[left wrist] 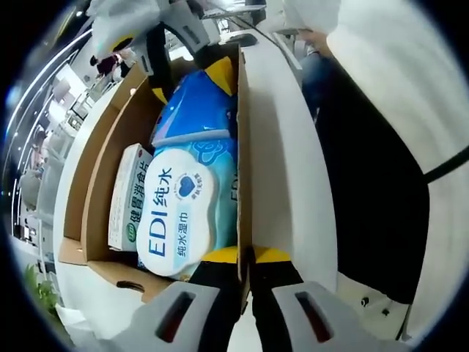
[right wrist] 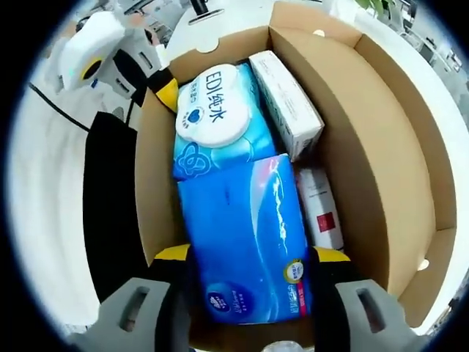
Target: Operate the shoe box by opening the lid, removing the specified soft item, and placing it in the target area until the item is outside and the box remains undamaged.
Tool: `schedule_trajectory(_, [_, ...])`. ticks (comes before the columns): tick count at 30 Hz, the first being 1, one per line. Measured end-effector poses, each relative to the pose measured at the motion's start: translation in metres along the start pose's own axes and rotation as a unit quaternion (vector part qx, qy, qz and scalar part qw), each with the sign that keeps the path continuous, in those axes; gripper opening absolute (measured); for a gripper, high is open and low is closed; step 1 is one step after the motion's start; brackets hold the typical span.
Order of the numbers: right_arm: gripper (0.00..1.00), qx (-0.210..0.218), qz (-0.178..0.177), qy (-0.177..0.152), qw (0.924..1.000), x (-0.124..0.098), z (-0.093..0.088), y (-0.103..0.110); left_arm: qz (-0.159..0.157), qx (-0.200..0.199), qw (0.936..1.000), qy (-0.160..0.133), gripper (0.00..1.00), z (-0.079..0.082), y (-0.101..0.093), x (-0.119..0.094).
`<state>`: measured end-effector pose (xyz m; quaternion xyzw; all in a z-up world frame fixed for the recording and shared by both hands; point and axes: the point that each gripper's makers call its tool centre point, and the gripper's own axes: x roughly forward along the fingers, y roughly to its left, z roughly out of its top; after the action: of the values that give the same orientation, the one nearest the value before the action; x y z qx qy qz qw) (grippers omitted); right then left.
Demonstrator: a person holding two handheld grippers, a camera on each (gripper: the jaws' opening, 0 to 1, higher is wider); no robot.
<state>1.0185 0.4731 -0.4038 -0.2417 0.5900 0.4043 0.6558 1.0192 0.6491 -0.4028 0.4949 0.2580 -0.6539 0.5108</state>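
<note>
Writing: the wet-wipes pack point(left wrist: 179, 213) carried "EDI 纯水" on its white flip lid, with "纯水湿巾" below; the green-and-white box point(left wrist: 126, 198) beside it read "健胃消食片".
Shoe box: the open cardboard shoe box point(right wrist: 352, 110) sat on a white table point(left wrist: 293, 169), lid folded back.
Soft item: the blue tissue pack point(right wrist: 245, 235) lay inside the box, touching the wipes.
Right gripper view alone: a red-and-white small box point(right wrist: 321, 209) was wedged by the box wall.
Left gripper point(left wrist: 245, 255): yellow tips straddled the box's side wall, clenched on it.
Right gripper point(right wrist: 253, 254): jaws spread, flanking the tissue pack; contact could not be told.
</note>
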Motion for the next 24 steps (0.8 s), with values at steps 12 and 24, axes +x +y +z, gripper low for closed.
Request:
schedule_trajectory(12, [0.7, 0.017, -0.006, 0.032, 0.9993, 0.01, -0.002, -0.001, 0.002, -0.018, 0.9998, 0.005, 0.03, 0.0, 0.001, 0.001])
schedule_trajectory(24, [0.71, -0.013, -0.023, 0.103, 0.9944, 0.021, -0.009, 0.0, 0.002, -0.018, 0.9998, 0.007, 0.03, 0.0, 0.001, 0.0])
